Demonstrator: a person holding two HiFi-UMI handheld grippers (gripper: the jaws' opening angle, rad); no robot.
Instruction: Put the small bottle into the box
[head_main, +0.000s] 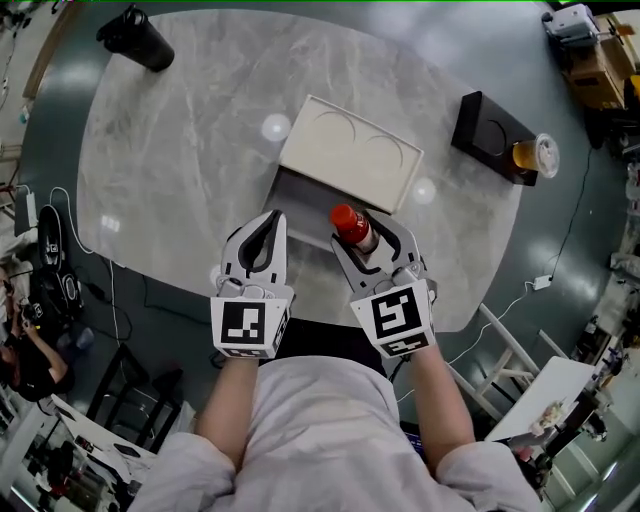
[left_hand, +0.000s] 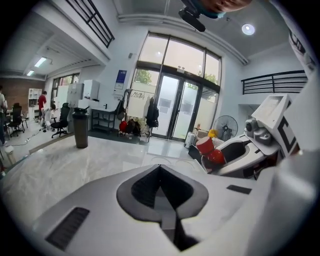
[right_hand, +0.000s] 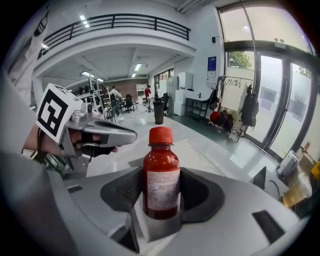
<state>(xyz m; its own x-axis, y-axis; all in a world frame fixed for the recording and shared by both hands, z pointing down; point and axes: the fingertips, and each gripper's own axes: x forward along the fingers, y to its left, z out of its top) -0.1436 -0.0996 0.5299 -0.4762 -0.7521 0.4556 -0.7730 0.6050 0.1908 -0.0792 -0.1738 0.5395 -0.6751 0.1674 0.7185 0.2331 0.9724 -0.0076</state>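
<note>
A small red bottle (head_main: 350, 224) with a red cap and a white label stands upright between the jaws of my right gripper (head_main: 362, 234), which is shut on it. In the right gripper view the bottle (right_hand: 161, 176) fills the middle. It is held just in front of the white box (head_main: 300, 196), whose lid (head_main: 350, 152) stands open behind the tray. My left gripper (head_main: 268, 224) hangs beside it on the left, shut with nothing in it (left_hand: 160, 169). The bottle (left_hand: 212, 152) also shows at the right of the left gripper view.
A black tumbler (head_main: 137, 38) stands at the marble table's far left. A black tray (head_main: 492, 132) with a cup of orange drink (head_main: 536, 155) sits at the far right. The table's near edge (head_main: 300, 312) runs under both grippers.
</note>
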